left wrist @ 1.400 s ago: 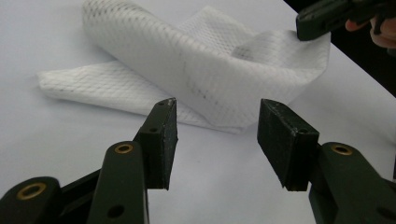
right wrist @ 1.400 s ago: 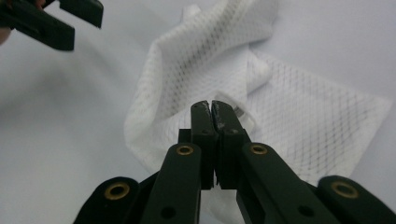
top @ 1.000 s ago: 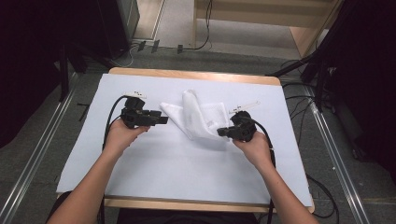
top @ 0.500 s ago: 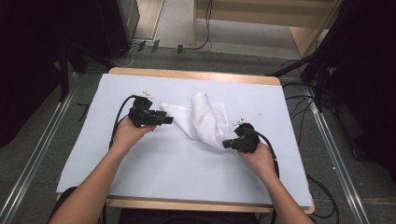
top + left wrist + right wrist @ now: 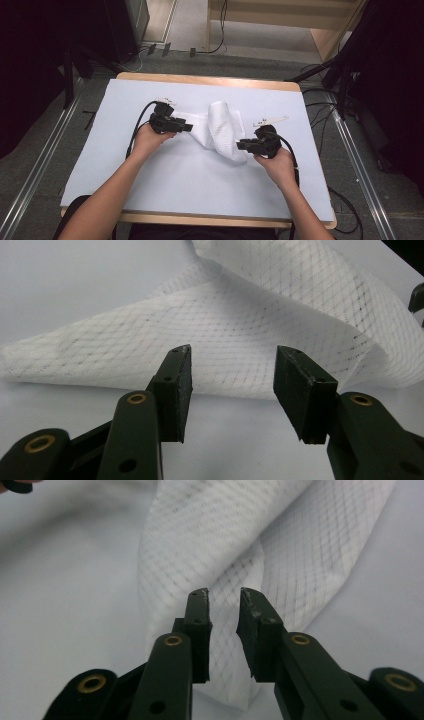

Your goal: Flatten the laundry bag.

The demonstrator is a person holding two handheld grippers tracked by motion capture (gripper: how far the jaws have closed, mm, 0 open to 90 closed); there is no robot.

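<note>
A white quilted cloth (image 5: pixel 220 127) lies rumpled on the pale sheet (image 5: pixel 200 185), with a raised fold at its middle. My left gripper (image 5: pixel 188 126) is at the cloth's left edge. In the left gripper view it (image 5: pixel 232 370) stands open, the cloth (image 5: pixel 240 315) spread just beyond its pads. My right gripper (image 5: pixel 241 145) is at the cloth's near right end. In the right gripper view its (image 5: pixel 224 605) jaws have just been opening; a narrow gap shows between them, and the cloth (image 5: pixel 200 540) lies under and beyond them, unpinched.
The sheet covers a wooden table (image 5: pixel 210 80). Cables (image 5: pixel 320 100) trail past the table's right side. Metal rails (image 5: pixel 35 185) run along the floor on both sides. Bare sheet lies in front of the cloth, toward the person.
The right gripper pulled the cloth's right end toward the near side, then its jaws parted. The left gripper moved right and down to the cloth's left edge.
</note>
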